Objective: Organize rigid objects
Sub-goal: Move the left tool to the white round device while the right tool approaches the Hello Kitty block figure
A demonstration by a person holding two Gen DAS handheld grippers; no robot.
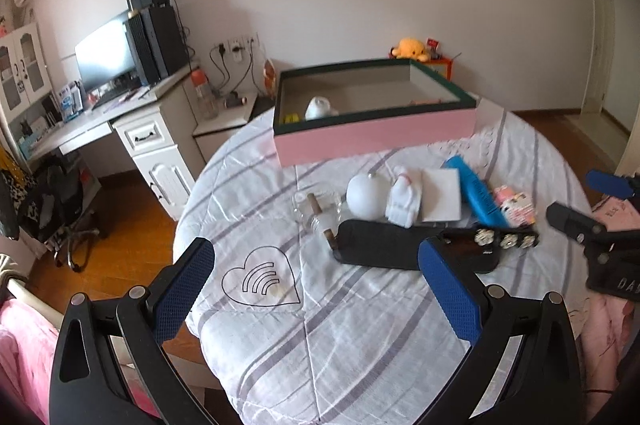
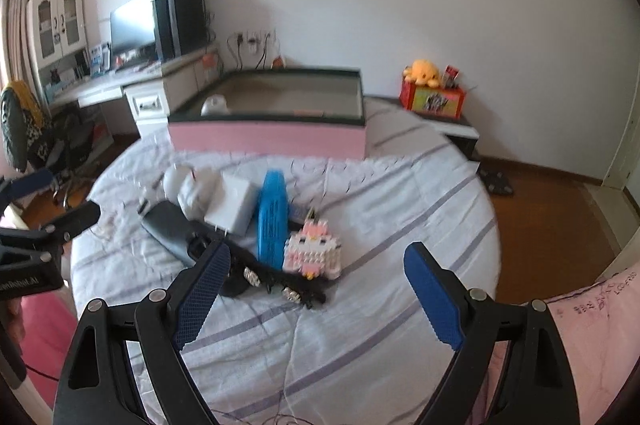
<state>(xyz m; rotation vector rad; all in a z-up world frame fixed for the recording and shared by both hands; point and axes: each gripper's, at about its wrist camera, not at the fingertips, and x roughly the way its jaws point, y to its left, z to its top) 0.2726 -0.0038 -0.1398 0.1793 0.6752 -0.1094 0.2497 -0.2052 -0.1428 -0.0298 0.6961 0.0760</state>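
A pink box with a dark green rim [image 1: 376, 135] [image 2: 268, 139] stands open at the far side of the round bed; a white object [image 1: 320, 108] lies inside. In front lie a white ball [image 1: 366, 195], a white figure [image 1: 404, 203], a white square block [image 1: 442, 195] [image 2: 236, 203], a blue case [image 1: 478, 195] [image 2: 272, 215], a pink brick-built toy [image 2: 314, 249], a black flat case [image 1: 384, 245] [image 2: 172, 229], a black band with metal flowers [image 2: 276, 283] and a clear glass bottle [image 1: 316, 211]. My left gripper [image 1: 316, 293] and my right gripper [image 2: 316, 295] hover open and empty above the bedspread.
The bedspread [image 1: 320, 325] is white with grey stripes. A desk with a monitor [image 1: 104, 65] stands at the left. An orange plush [image 2: 424, 71] sits on a colourful box by the wall. Wooden floor [image 2: 552, 217] surrounds the bed.
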